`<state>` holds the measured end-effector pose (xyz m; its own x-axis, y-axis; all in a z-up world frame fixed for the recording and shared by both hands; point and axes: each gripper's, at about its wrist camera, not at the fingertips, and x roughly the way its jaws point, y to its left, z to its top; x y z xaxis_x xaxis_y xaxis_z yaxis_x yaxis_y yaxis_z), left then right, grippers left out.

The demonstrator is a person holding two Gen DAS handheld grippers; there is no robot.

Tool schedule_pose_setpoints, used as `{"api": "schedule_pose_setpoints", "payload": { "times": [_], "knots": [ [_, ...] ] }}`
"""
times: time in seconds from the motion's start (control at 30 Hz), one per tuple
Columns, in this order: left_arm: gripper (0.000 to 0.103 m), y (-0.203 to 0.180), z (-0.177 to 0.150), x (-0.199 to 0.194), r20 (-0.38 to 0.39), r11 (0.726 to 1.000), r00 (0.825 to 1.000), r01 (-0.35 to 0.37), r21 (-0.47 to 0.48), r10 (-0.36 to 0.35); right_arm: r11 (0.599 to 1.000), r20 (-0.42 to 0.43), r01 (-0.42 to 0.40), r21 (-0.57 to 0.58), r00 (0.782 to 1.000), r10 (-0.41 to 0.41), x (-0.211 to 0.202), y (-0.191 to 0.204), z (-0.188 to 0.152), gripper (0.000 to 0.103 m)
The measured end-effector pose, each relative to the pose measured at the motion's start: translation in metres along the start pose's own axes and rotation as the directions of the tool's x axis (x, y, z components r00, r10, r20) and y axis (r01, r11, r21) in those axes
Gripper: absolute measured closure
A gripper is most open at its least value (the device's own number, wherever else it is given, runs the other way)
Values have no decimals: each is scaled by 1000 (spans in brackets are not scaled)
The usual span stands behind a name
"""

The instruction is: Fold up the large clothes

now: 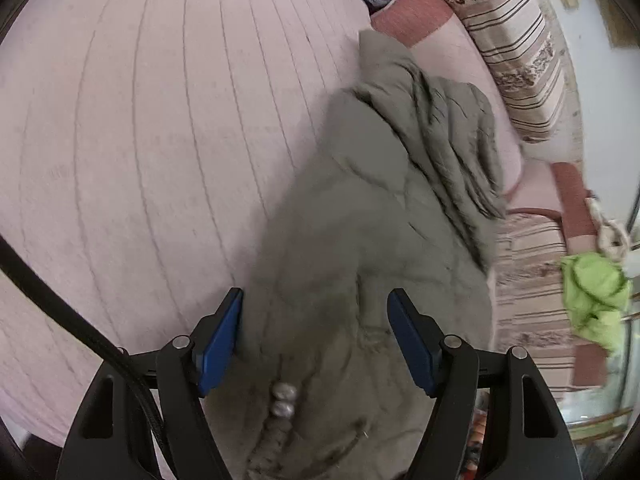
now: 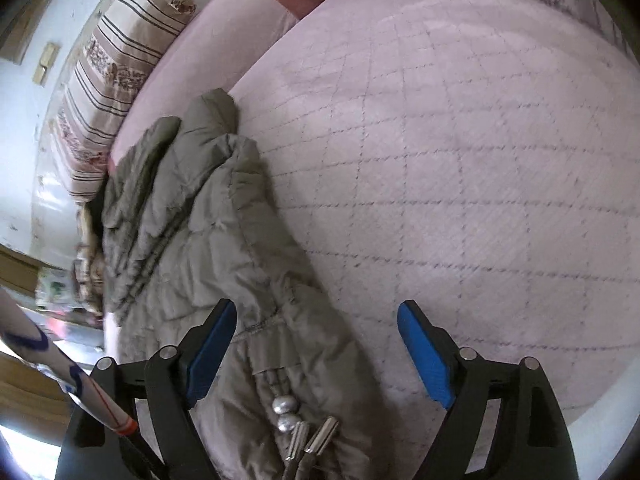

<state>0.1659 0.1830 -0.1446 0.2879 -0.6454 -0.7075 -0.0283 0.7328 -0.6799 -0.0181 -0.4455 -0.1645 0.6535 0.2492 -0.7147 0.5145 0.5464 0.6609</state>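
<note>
An olive-grey quilted jacket lies crumpled lengthwise on a pink quilted bed cover. In the left wrist view my left gripper hovers open over the jacket's near end, above two silver cord beads; fabric lies below the gap and the blue pads do not press on it. In the right wrist view the same jacket runs along the left side, and my right gripper stands wide open over its near edge, its left fingertip over the fabric, its right one over the bed cover. Beads and metal cord tips sit near the bottom.
Striped, flower-patterned cushions line the bed's edge beside the jacket, also in the right wrist view as cushions. A bright green cloth lies past them. A black cable crosses the left wrist view's lower left. A white wall stands behind.
</note>
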Motion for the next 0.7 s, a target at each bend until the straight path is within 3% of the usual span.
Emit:
{"api": "schedule_pose_setpoints", "payload": {
  "times": [0.17, 0.3, 0.57, 0.7],
  "knots": [
    [32, 6, -26, -8, -11, 998, 998, 67, -8, -67, 994, -87, -103, 21, 991, 105, 1, -1, -16, 16],
    [32, 17, -47, -17, -14, 989, 990, 142, -43, -143, 992, -119, -123, 8, 985, 123, -2, -1, -31, 16],
    [32, 14, -72, -13, -53, 974, 973, 225, 20, -224, 985, -149, -169, 9, 974, 169, -10, 0, -61, 16],
    [32, 4, -85, -3, -51, 976, 980, 198, 92, -194, 985, -150, -169, -28, 975, 163, -12, 6, -71, 16]
  ]
}}
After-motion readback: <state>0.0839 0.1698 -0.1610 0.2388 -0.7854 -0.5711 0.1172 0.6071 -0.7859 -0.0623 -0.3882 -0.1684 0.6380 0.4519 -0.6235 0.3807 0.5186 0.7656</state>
